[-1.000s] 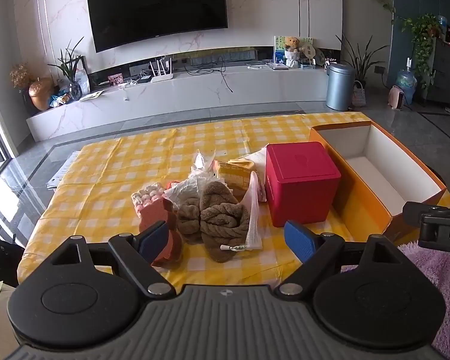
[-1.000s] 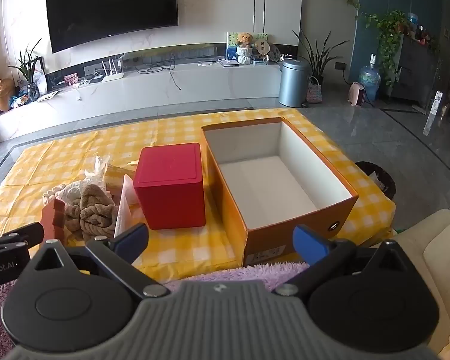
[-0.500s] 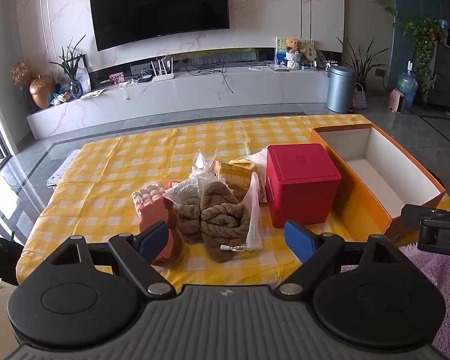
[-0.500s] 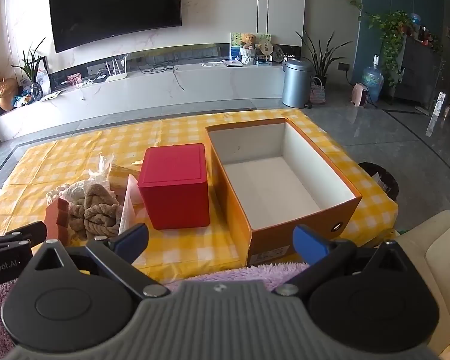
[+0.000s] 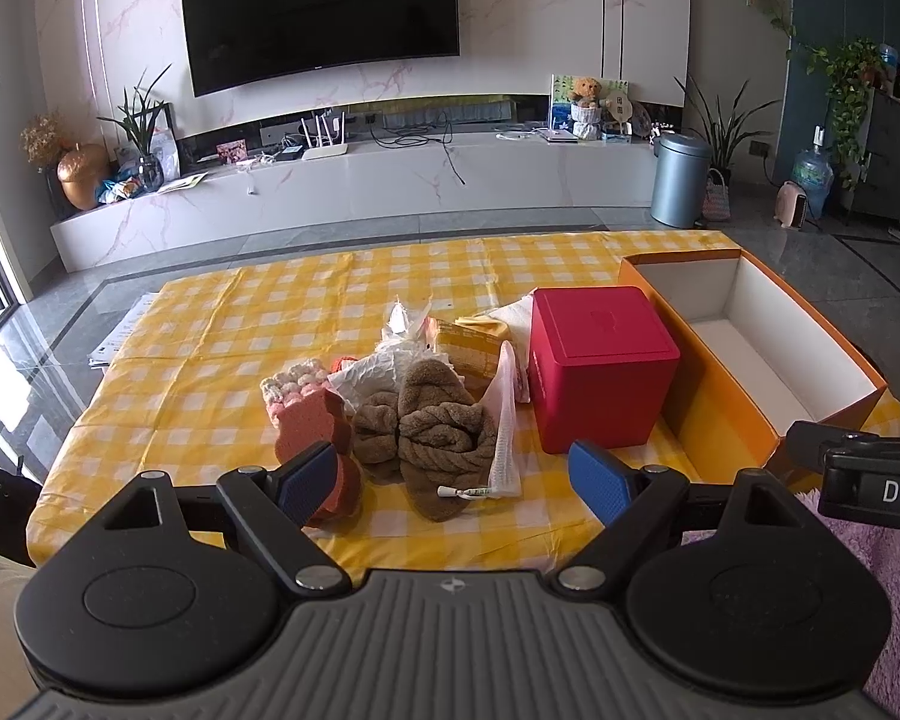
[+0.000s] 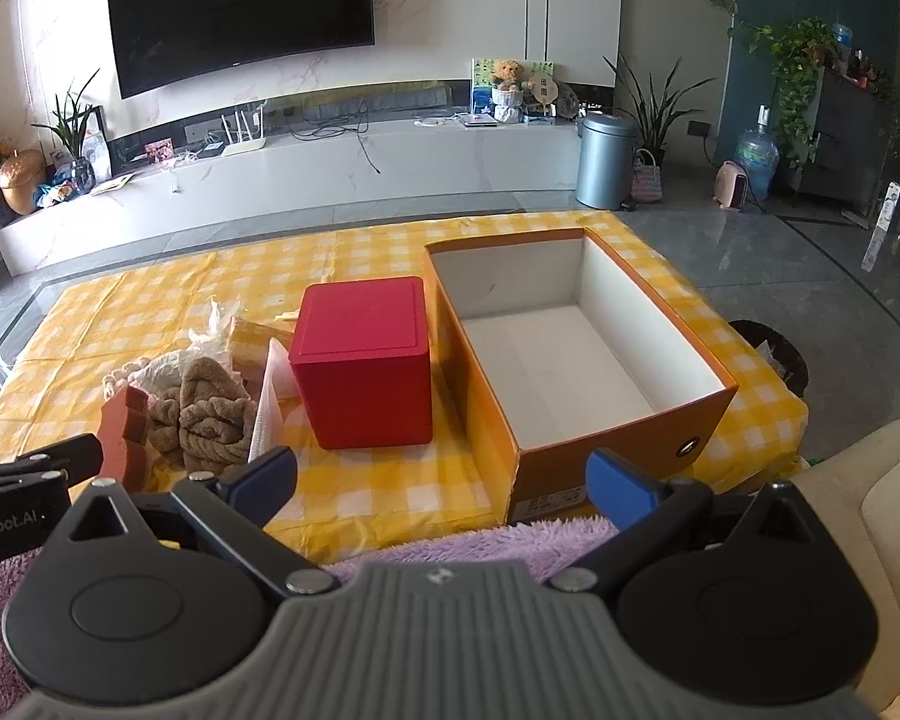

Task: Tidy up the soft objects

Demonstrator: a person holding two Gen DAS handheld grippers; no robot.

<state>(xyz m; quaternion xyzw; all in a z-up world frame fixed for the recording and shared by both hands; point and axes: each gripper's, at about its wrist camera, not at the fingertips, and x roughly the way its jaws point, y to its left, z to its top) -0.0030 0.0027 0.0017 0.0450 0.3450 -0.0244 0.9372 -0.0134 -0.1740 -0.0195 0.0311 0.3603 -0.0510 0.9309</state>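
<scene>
A pile of soft things lies on the yellow checked tablecloth [image 5: 228, 348]: brown plush slippers [image 5: 435, 420], a pink sponge [image 5: 309, 423], a white mesh bag [image 5: 504, 414] and crumpled white plastic [image 5: 372, 369]. My left gripper [image 5: 453, 477] is open and empty just short of the pile. My right gripper [image 6: 441, 480] is open and empty, in front of the red box [image 6: 363, 360] and the open orange box [image 6: 576, 360], which is empty inside. The slippers also show in the right wrist view [image 6: 207, 408].
The red box [image 5: 600, 366] stands between the pile and the orange box [image 5: 750, 348]. A purple fluffy rug [image 6: 468, 543] lies at the table's near edge. A cream sofa [image 6: 870, 516] is at the right. A TV wall and a low white console stand beyond.
Both grippers have shifted very slightly; the scene sits a little lower and further right in both views. Nothing on the table has moved.
</scene>
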